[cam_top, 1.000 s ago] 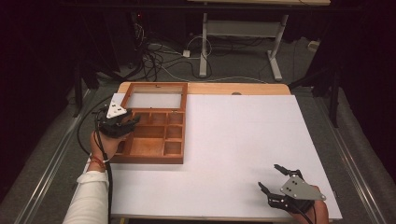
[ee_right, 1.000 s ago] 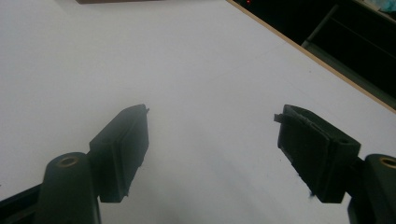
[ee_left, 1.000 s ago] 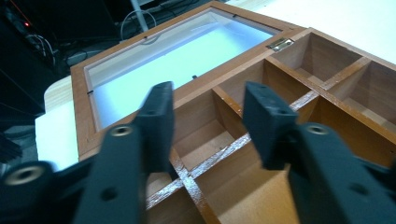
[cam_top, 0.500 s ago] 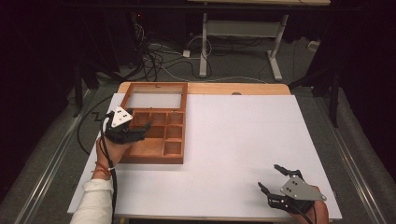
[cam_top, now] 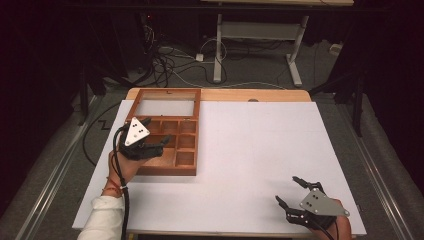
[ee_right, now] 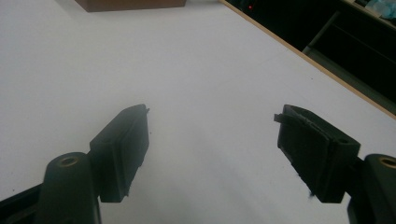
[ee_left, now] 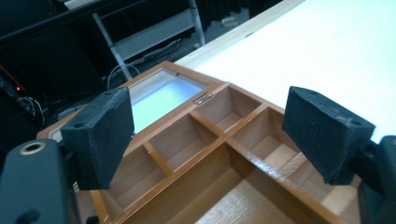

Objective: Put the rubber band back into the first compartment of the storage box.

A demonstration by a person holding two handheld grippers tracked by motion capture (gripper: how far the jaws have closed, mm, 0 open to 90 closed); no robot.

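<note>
My left gripper (cam_top: 150, 142) has just been opening its jaws; they now gape with nothing between them, over the wooden box (ee_left: 224, 154), nearer its front than a second ago. My left hand (cam_top: 125, 167) reaches from the box's left side. The box sits at the white table (cam_top: 250, 150)'s left, long axis running away from me, glazed lid laid open behind. My right gripper (cam_top: 295, 192) rests agape, empty, unmoved

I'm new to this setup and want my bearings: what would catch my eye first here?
The open wooden compartment box, its glass-paned lid laid back, stands out at the far left of the white table top. The left tool hangs over its compartments, jaws just opened wide and nothing between them. The right tool rests at the near right corner, jaws apart over bare white surface.
</note>
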